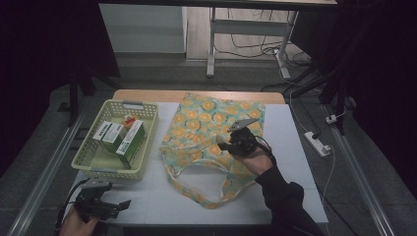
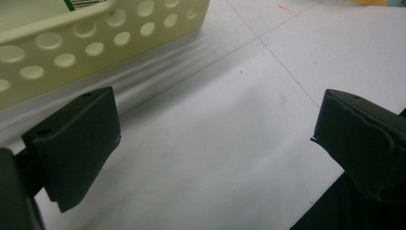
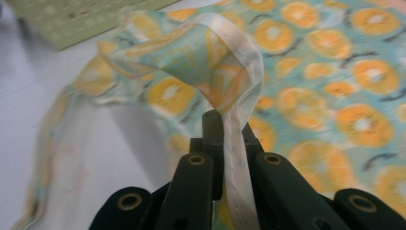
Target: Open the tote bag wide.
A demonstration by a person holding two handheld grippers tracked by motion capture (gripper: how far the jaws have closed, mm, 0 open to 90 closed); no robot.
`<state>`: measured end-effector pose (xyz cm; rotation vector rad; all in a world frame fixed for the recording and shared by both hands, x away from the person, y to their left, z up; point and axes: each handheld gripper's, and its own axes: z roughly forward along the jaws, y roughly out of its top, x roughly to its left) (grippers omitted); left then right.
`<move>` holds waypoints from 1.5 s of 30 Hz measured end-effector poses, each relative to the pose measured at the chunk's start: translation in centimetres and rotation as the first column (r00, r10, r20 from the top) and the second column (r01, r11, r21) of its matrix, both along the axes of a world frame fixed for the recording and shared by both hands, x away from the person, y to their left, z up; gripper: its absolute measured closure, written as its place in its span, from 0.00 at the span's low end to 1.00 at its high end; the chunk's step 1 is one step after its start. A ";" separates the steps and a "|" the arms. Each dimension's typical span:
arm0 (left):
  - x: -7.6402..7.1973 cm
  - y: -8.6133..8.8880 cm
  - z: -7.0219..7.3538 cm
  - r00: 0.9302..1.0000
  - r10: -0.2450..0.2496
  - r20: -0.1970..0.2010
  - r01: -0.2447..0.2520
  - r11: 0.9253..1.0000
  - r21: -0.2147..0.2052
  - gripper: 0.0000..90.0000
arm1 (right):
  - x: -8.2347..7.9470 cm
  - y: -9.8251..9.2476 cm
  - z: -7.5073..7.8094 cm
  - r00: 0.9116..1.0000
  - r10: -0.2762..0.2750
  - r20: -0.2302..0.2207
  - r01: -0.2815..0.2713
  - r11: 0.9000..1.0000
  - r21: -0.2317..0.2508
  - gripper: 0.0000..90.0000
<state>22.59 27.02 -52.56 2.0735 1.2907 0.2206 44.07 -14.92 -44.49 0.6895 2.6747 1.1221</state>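
Observation:
A cloth bag (image 1: 211, 125) printed with orange slices lies spread over the middle of the white table, its handle loop trailing toward the near edge. My right gripper (image 1: 230, 145) is shut on the bag's white-edged hem; in the right gripper view the fabric (image 3: 210, 67) rises in a fold from between the closed jaws of that gripper (image 3: 225, 129). My left gripper (image 1: 123, 204) rests low at the near left corner, open, with bare table between its fingers (image 2: 76, 143). A pale yellow basket (image 1: 147, 147) at the left holds green and white boxes (image 1: 123, 138).
The basket's perforated wall (image 2: 86, 38) stands close to the far left of my left gripper. A power strip (image 1: 317, 142) and cables lie on the floor to the right. A desk frame (image 1: 211, 44) stands beyond the table.

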 end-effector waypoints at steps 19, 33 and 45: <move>0.0 0.0 0.0 1.000 -0.002 -0.003 0.002 1.000 0.000 0.03 | 8.8 1.0 1.2 0.993 -0.115 0.022 0.116 0.993 -0.038 0.98; 0.1 0.0 0.0 1.000 0.000 -0.004 0.000 1.000 0.002 0.03 | 12.0 0.9 -2.8 0.981 -0.196 -0.009 0.193 0.973 -0.125 0.97; 0.0 -0.1 0.0 1.000 -0.003 -0.004 0.003 1.000 0.008 0.03 | 12.1 0.0 -6.5 0.975 -0.207 -0.079 0.192 0.968 -0.161 0.84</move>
